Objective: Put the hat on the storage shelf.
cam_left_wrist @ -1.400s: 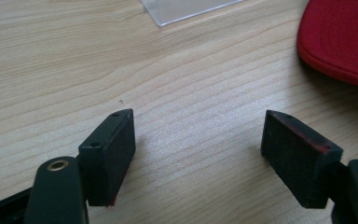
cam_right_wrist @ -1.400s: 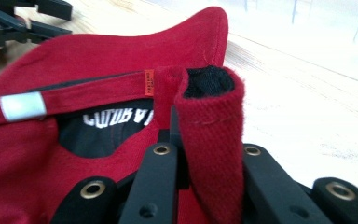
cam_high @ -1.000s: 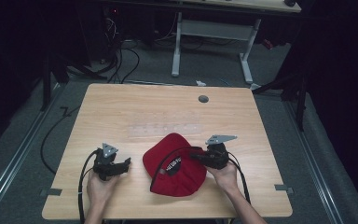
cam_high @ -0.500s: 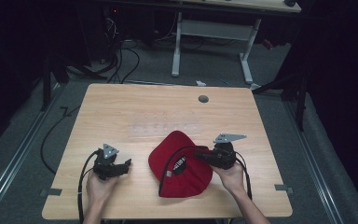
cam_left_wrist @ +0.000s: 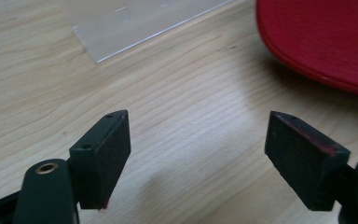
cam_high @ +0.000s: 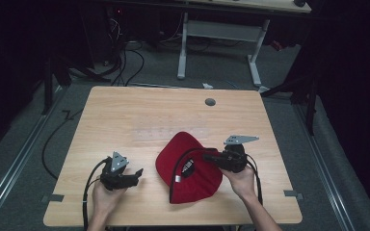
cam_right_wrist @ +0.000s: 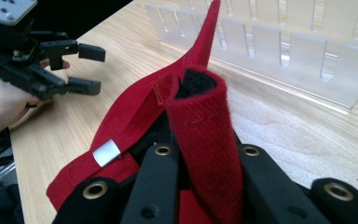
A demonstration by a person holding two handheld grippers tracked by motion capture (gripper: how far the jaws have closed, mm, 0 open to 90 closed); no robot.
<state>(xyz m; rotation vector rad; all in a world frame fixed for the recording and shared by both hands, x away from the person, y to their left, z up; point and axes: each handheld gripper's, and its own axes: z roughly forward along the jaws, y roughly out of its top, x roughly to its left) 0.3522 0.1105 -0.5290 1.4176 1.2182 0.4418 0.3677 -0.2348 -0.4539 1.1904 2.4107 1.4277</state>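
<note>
A red cap (cam_high: pixel 188 168) lies upturned on the wooden table (cam_high: pixel 139 115), its black inner band and a label showing. My right gripper (cam_high: pixel 211 157) is shut on the cap's right edge. In the right gripper view the red cap fabric (cam_right_wrist: pixel 200 116) is folded up between the closed jaws of my right gripper (cam_right_wrist: pixel 200 140). My left gripper (cam_high: pixel 136 175) sits on the table left of the cap, open and holding nothing. In the left gripper view my left gripper (cam_left_wrist: pixel 214 158) has bare wood between its wide-apart jaws, and the cap (cam_left_wrist: pixel 321 42) lies at the upper right.
A clear slotted acrylic rack (cam_right_wrist: pixel 284 46) stands on the table just beyond the cap, faint in the high view (cam_high: pixel 168 132). A round grey grommet (cam_high: pixel 210 102) sits near the far edge. Cables trail off the front edge from both grippers.
My right gripper has pulled the cap a little to the right and tipped its gripped edge up. The left gripper has barely moved.
</note>
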